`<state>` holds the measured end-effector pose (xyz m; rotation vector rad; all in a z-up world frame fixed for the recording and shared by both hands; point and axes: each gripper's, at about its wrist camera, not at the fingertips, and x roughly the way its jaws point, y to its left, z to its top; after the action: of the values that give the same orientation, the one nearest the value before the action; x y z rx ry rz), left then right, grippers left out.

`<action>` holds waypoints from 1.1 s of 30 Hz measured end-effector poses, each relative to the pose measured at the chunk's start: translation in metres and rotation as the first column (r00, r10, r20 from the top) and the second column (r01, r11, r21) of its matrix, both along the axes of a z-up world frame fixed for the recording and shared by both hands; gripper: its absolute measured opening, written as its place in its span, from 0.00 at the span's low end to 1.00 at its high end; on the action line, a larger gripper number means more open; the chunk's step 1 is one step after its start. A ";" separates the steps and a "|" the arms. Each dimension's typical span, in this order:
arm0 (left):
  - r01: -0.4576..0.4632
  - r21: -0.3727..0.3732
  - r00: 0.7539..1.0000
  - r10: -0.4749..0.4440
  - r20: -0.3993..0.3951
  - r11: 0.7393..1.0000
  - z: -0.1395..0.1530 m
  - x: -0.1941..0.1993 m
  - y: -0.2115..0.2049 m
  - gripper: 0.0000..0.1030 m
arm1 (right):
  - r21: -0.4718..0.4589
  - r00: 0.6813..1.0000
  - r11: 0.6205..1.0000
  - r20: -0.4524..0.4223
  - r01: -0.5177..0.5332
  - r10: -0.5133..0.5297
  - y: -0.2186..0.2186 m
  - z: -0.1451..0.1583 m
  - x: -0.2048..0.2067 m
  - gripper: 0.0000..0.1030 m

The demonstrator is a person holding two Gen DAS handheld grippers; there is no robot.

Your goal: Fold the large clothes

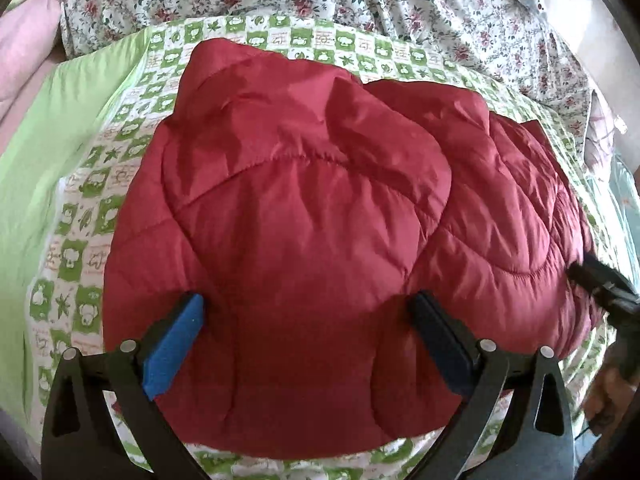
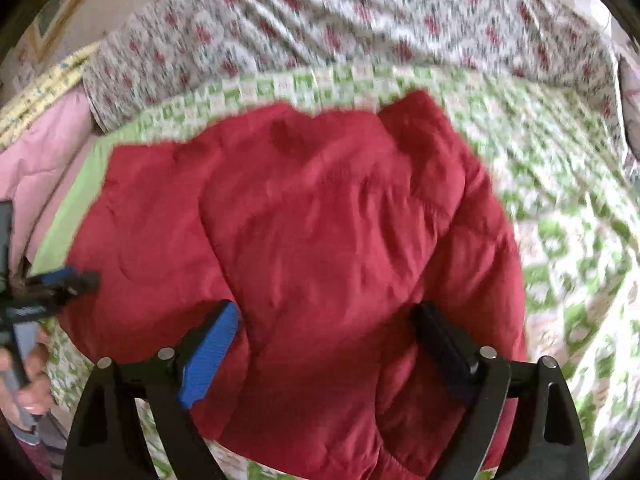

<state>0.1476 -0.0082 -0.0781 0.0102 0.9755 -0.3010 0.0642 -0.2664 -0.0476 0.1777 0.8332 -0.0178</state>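
Observation:
A red quilted puffer jacket (image 1: 304, 208) lies folded into a thick bundle on a green-and-white checked sheet (image 1: 96, 184). My left gripper (image 1: 308, 312) hovers just above its near left part, jaws wide apart with nothing between them. My right gripper (image 2: 326, 320) hovers above the jacket (image 2: 320, 208) on its right part, also wide open and empty. The right gripper also shows at the right edge of the left wrist view (image 1: 600, 280), beside the jacket's right end. The left gripper shows at the left edge of the right wrist view (image 2: 60, 284). The right wrist view is blurred.
A floral red-and-white sheet (image 1: 360, 4) covers the bed behind the checked sheet (image 2: 560, 240). A plain green cloth (image 1: 60, 140) and pink bedding (image 1: 24, 52) lie to the left. The bed's near edge runs below the jacket.

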 end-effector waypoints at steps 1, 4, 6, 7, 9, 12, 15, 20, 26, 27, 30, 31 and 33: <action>0.000 0.003 1.000 0.000 0.001 1.000 0.001 0.002 -0.001 1.00 | -0.005 1.000 1.000 0.021 0.000 0.000 0.000 0.006 0.001 0.86; -0.004 0.009 1.000 0.004 -0.003 1.000 0.003 0.003 -0.005 1.00 | -0.011 1.000 1.000 0.014 -0.008 0.008 -0.001 0.009 0.018 0.86; -0.002 0.019 1.000 0.002 -0.002 1.000 0.004 0.005 -0.007 1.00 | -0.020 0.999 1.000 -0.038 -0.005 0.004 -0.006 -0.005 0.035 0.88; 0.000 0.022 1.000 0.000 -0.003 1.000 0.004 0.006 -0.008 1.00 | -0.016 0.999 1.000 -0.048 -0.004 0.003 -0.008 -0.011 0.039 0.89; 0.001 0.026 1.000 -0.001 -0.006 1.000 0.005 0.012 -0.011 1.00 | -0.010 0.999 1.000 -0.053 0.002 -0.002 -0.014 -0.020 0.047 0.90; 0.001 0.033 1.000 0.000 -0.007 0.999 0.003 0.018 -0.014 1.00 | -0.006 0.998 1.000 -0.056 0.010 -0.010 -0.018 -0.023 0.051 0.91; -0.001 0.038 1.000 0.001 -0.006 0.999 0.002 0.020 -0.016 1.00 | -0.001 0.998 1.000 -0.056 0.006 -0.006 -0.020 -0.024 0.052 0.92; 0.001 0.042 1.000 0.000 -0.002 0.999 0.000 0.023 -0.018 1.00 | 0.014 0.999 1.000 -0.049 0.005 -0.005 -0.022 -0.027 0.052 0.92; 0.002 0.046 1.000 -0.002 -0.001 0.999 -0.002 0.023 -0.017 1.00 | 0.001 0.999 1.000 -0.053 0.014 -0.014 -0.022 -0.023 0.052 0.91; 0.002 0.047 1.000 -0.002 -0.004 0.999 -0.002 0.023 -0.017 1.00 | -0.018 0.999 1.000 -0.044 0.024 -0.024 -0.019 -0.015 0.049 0.88; 0.004 0.048 1.000 -0.004 -0.005 0.999 -0.002 0.023 -0.016 1.00 | -0.076 0.998 0.997 0.051 0.026 -0.022 -0.005 0.014 0.033 0.84; 0.003 0.048 1.000 -0.003 -0.005 0.999 -0.001 0.023 -0.016 1.00 | -0.085 0.997 0.996 0.074 0.016 -0.010 0.000 0.020 0.029 0.84; 0.002 0.049 1.000 -0.002 -0.007 0.999 -0.001 0.024 -0.017 1.00 | -0.074 0.998 0.997 0.061 -0.027 0.032 0.008 0.021 0.030 0.84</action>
<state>0.1711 -0.0249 -0.0791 0.0551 0.9896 -0.2790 0.0944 -0.2586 -0.0270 0.0962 0.7716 -0.0153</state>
